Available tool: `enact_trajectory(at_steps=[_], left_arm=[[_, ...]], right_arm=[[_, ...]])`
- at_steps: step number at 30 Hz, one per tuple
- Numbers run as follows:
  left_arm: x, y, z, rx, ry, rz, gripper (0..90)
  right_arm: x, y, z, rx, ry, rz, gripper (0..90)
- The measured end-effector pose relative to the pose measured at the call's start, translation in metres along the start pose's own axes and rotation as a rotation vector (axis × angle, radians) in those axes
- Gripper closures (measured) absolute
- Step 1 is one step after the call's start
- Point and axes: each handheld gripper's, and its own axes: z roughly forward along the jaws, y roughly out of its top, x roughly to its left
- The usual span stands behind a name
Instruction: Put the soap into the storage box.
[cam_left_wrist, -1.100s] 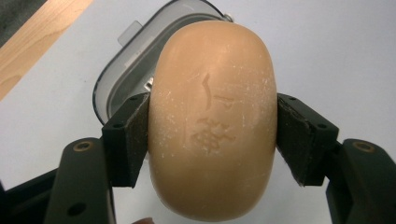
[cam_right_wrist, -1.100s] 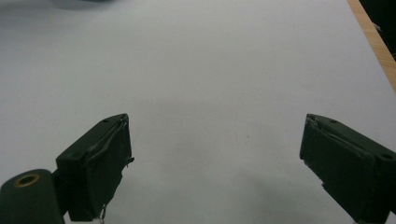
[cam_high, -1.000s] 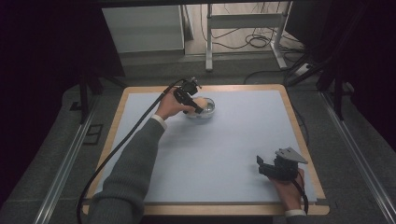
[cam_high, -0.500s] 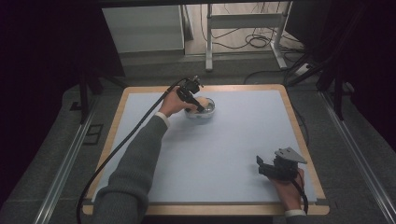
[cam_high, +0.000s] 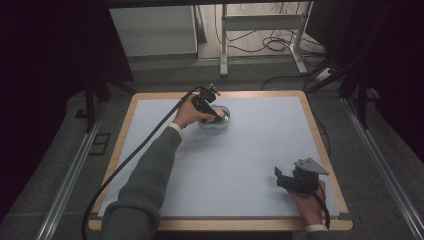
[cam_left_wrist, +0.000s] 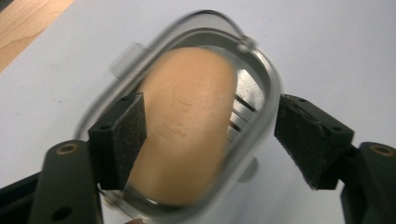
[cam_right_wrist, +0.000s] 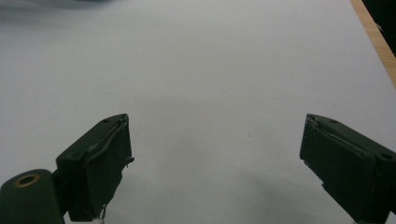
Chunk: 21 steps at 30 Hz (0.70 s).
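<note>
Bread roll (cam_left_wrist: 187, 126): tan, smooth, oblong, lying in oval metal dish (cam_left_wrist: 268, 93) with slotted floor, far-centre on table (cam_high: 250, 150). Left gripper (cam_left_wrist: 210, 135) above it, 2 jaws just opened, straddling roll, not pressing. Right gripper (cam_right_wrist: 215, 158) wide open, holding nothing, near right corner.

The left gripper (cam_high: 216, 114) is held out toward the far middle of the scene on a long, sleeved forearm reaching in from the near left, its cable trailing back along the arm. Its jaws have just been opening and are seen parted, the fingers (cam_left_wrist: 122, 140) spread wide. The right gripper (cam_high: 281, 179) is kept low at the near right, jaws held wide apart.
</note>
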Motion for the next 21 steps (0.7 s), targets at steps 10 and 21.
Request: enact_trajectory(at_steps=[10, 21], left_arm=[[-0.019, -0.017, -0.029, -0.051, 0.011, 0.026, 20.6], [-0.043, -0.068, -0.065, -0.117, 0.044, 0.019, 18.4]], right_arm=[[0.000, 0.000, 0.000, 0.001, -0.002, -0.008, 9.2], [0.000, 0.000, 0.000, -0.001, -0.004, -0.005, 9.2]])
